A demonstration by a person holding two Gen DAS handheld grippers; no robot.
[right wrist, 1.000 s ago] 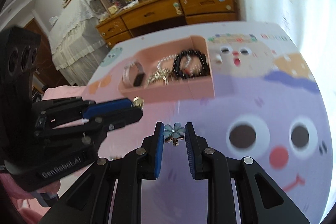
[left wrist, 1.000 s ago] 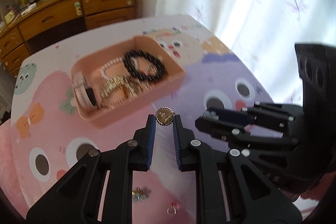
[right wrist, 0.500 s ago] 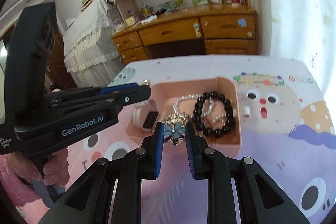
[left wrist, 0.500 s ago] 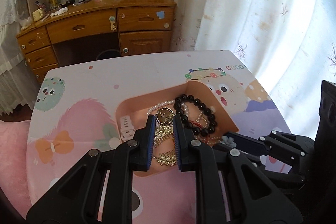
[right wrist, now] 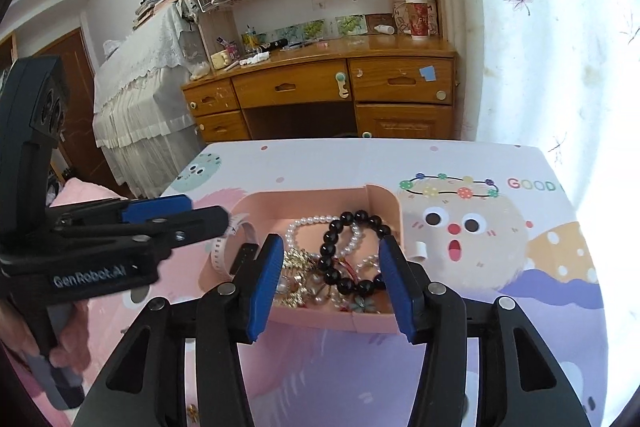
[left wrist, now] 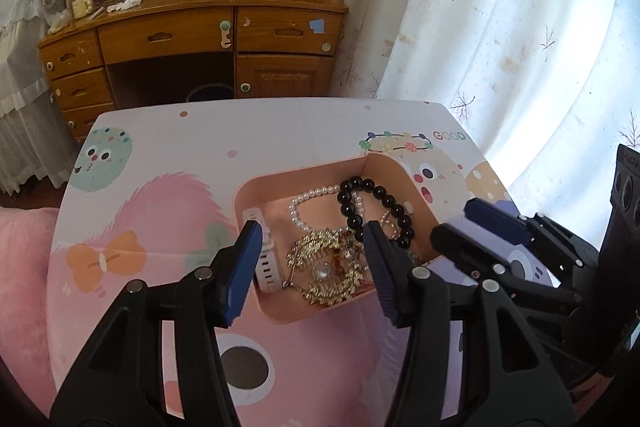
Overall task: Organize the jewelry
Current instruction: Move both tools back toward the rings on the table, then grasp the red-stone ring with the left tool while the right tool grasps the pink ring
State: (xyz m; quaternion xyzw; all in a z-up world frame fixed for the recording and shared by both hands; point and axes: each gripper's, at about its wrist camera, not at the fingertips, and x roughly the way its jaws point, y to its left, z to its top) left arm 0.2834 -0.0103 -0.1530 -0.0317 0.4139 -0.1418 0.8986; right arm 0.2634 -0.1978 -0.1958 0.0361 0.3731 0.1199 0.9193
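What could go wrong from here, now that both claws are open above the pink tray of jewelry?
1. The left claw hangs low over the gold brooch; dipping further could snag the tangled pearl strand or black bead bracelet.
2. The right claw sits at the pink tray near wall; a careless pullback might drag or tip it.
3. The two claws are close together and could bump.
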